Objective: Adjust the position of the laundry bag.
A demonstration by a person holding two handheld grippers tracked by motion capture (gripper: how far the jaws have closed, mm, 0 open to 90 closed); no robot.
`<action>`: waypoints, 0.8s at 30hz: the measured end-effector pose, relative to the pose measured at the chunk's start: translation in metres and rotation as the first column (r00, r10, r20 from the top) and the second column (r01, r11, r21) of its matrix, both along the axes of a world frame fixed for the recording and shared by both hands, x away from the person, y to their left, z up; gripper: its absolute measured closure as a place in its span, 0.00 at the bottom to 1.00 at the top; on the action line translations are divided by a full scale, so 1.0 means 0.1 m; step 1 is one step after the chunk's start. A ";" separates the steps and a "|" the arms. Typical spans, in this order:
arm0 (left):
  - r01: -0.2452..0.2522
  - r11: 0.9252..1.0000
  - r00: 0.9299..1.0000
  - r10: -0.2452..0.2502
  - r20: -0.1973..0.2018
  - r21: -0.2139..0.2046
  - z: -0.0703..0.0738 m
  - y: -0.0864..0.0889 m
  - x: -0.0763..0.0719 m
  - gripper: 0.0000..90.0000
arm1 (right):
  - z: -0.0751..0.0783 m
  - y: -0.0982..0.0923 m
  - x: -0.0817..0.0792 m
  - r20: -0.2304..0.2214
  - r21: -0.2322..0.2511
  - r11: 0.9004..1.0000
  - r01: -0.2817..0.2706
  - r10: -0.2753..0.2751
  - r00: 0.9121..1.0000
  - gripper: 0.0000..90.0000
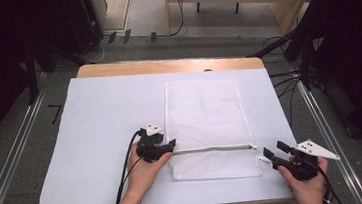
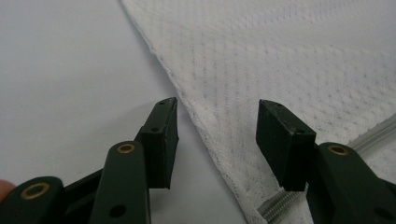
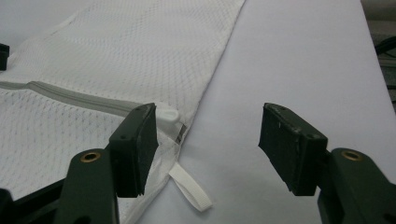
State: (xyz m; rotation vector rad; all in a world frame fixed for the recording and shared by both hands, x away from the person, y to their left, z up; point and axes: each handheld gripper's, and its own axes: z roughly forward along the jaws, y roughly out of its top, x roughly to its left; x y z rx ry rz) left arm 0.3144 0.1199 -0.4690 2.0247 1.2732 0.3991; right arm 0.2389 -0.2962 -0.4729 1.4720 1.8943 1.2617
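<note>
A white mesh laundry bag (image 1: 204, 112) lies flat on the white table cover (image 1: 104, 109), with a grey zipper (image 1: 213, 149) running across near its front end. My left gripper (image 1: 171, 144) sits at the bag's left edge by the zipper's end. In the left gripper view the jaws (image 2: 217, 105) stand apart over that edge of the bag (image 2: 280, 56), pressing on nothing. My right gripper (image 1: 272, 150) is at the bag's right edge, open. In the right gripper view (image 3: 210, 109) the white zipper pull (image 3: 169, 114) and a white loop tab (image 3: 191, 189) lie just beside the left jaw.
The table's wooden back edge (image 1: 165, 66) shows beyond the cover. Metal rails (image 1: 17, 148) run along the floor on both sides, and cables (image 1: 287, 79) and dark stands are at the right. Bare cover stretches left of the bag.
</note>
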 end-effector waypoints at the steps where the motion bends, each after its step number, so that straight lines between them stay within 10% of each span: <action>1: -0.002 0.999 1.000 0.001 0.012 0.034 0.00 -0.03 -0.02 0.58 | 0.00 0.01 0.00 -0.001 -0.003 1.000 -0.002 0.002 1.000 0.42; 3: 0.000 0.995 0.999 -0.005 0.044 0.100 0.00 -0.07 -0.04 0.68 | 0.00 0.03 0.00 0.000 -0.008 1.000 -0.010 0.010 1.000 0.42; 9: 0.052 0.996 0.998 -0.055 0.038 0.076 -0.01 -0.03 -0.03 1.00 | -0.01 0.07 0.02 -0.006 -0.014 1.000 -0.020 0.020 1.000 0.43; 14: 0.055 0.998 0.998 -0.056 -0.014 -0.013 0.00 0.07 -0.01 1.00 | 0.00 0.07 0.02 -0.002 -0.017 1.000 -0.023 0.023 1.000 0.43; 24: 0.009 0.999 1.000 -0.008 0.010 -0.041 0.11 0.49 -0.16 1.00 | 0.00 0.03 0.00 -0.002 -0.011 1.000 -0.017 0.017 1.000 0.43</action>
